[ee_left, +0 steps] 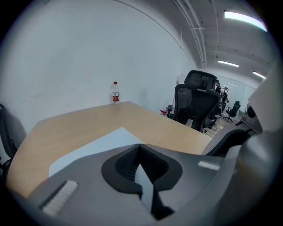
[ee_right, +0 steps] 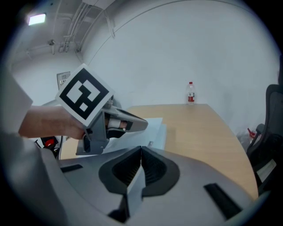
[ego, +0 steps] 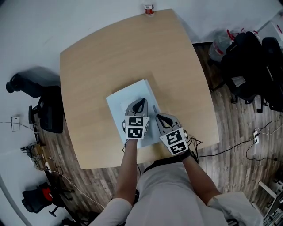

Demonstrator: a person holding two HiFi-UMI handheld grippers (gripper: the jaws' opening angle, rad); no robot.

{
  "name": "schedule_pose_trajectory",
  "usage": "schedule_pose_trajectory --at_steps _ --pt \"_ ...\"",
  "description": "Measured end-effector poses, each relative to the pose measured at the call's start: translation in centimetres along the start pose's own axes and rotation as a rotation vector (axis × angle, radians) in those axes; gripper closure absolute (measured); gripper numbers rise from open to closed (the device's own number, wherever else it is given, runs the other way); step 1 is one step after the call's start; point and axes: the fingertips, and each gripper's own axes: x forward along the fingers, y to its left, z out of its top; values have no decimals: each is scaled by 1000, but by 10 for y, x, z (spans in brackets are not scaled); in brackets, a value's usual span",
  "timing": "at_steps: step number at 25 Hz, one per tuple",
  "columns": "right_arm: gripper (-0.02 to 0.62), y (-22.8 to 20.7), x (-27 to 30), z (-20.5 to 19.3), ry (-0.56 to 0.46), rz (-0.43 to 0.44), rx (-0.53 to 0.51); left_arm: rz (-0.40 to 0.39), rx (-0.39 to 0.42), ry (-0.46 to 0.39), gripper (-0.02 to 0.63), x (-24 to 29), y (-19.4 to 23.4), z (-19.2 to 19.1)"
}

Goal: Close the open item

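Note:
A pale blue-white flat folder (ego: pixel 125 99) lies on the wooden table (ego: pixel 101 57), near its front edge, with its cover down flat. In the left gripper view the folder (ee_left: pixel 99 143) stretches out just ahead of the jaws. My left gripper (ego: pixel 141 103) hovers over the folder's near right part, jaws pressed together with nothing between them. My right gripper (ego: pixel 159 117) is just off the folder's right edge, also shut and empty. In the right gripper view the left gripper (ee_right: pixel 142 124) sits over the folder (ee_right: pixel 154 128), and a small metal clip (ee_right: pixel 150 144) shows at the folder's edge.
A small bottle with a red label (ego: pixel 149 9) stands at the table's far edge. A black office chair (ego: pixel 47 114) stands left of the table. More black chairs and bags (ego: pixel 252 66) stand on the right. Cables lie on the wood floor (ego: pixel 239 145).

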Motion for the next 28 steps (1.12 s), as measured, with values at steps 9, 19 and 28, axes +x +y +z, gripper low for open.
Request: schedule_pose_trajectory --at_steps 9,19,28 --pt "581 5 11 -10 57 -6 -70 -4 9 38 601 8 3 -10" --pt "581 2 17 -23 85 -1 -71 -14 -4 61 600 20 0 -18" --pt "581 -4 23 -44 186 -13 -54 -14 4 113 600 27 -2 -29"
